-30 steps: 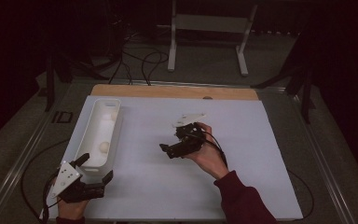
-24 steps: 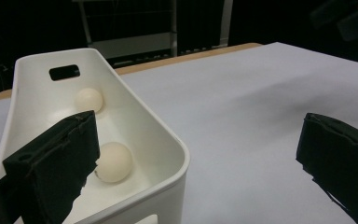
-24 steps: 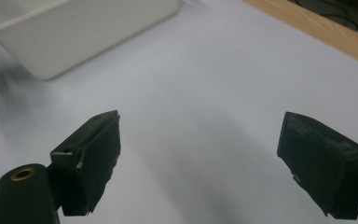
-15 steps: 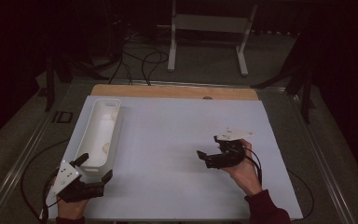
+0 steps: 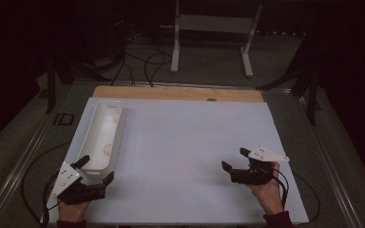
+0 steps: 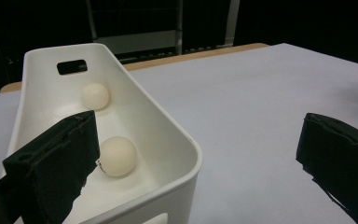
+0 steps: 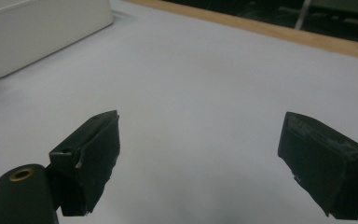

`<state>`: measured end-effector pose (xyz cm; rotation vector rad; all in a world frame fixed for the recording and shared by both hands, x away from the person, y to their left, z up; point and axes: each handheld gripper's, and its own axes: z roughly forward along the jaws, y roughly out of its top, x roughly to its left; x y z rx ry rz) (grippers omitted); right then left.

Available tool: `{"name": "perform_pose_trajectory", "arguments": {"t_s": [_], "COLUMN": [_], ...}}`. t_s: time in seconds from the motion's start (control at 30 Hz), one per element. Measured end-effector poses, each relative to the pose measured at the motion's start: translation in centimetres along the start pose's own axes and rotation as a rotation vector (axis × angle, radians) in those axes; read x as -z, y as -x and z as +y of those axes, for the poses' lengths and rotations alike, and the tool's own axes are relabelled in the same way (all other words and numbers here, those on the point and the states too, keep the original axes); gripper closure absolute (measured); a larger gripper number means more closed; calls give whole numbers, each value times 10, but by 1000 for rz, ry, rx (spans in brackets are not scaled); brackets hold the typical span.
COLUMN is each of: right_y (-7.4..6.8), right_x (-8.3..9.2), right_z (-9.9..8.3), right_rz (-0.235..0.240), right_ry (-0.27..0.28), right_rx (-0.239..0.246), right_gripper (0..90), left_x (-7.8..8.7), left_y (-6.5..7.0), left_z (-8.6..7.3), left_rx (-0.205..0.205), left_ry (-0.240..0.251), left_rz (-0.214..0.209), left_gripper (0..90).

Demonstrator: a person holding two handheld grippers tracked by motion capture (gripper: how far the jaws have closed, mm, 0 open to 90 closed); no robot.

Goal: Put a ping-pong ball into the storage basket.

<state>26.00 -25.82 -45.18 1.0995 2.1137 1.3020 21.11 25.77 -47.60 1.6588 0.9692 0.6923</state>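
Note:
A long white bin [image 5: 95,142] lies along the left side of the table with two pale balls in it, one near its far end [image 5: 116,115] and one nearer me [image 5: 107,148]. My left gripper [image 5: 96,168] sits at the bin's near end, open; one jaw is over the bin's inside and the other is out over the table. In the left gripper view both balls [image 6: 95,95] [image 6: 116,156] show beyond the bin's rim [image 6: 168,135]. My right gripper [image 5: 233,159] is low over the bare sheet at the near right, open, nothing between its jaws [image 7: 199,121].
A white sheet [image 5: 185,128] covers the table, with a wooden strip [image 5: 176,92] along its far edge. Beyond the table a metal stand [image 5: 214,23] and cables [image 5: 147,61] are on the dark floor. The bin's side [image 7: 37,28] shows far off in the right gripper view.
My right gripper has travelled from the middle of the table to the near right and a little lower, jaws still wide. The left gripper has stayed at the bin's end.

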Motion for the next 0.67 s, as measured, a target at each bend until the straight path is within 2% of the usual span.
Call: {"name": "perform_pose_trajectory", "arguments": {"t_s": [0.3,0.47,0.67], "right_y": [1,2,3], "right_x": [13,21,23], "right_z": [-23,-29,-34], "right_rz": [-32,-50,-53], "right_ry": [127,162,172], "right_rx": [11,20,14], "right_gripper": [118,117,112], "left_x": [-3,-4,-6], "left_y": [-2,-2,-1], "left_z": [2,3,3], "left_rx": [17,21,16], "left_ry": [6,5,-4], "left_rz": [6,5,9], "left_gripper": [0,0,0]}}
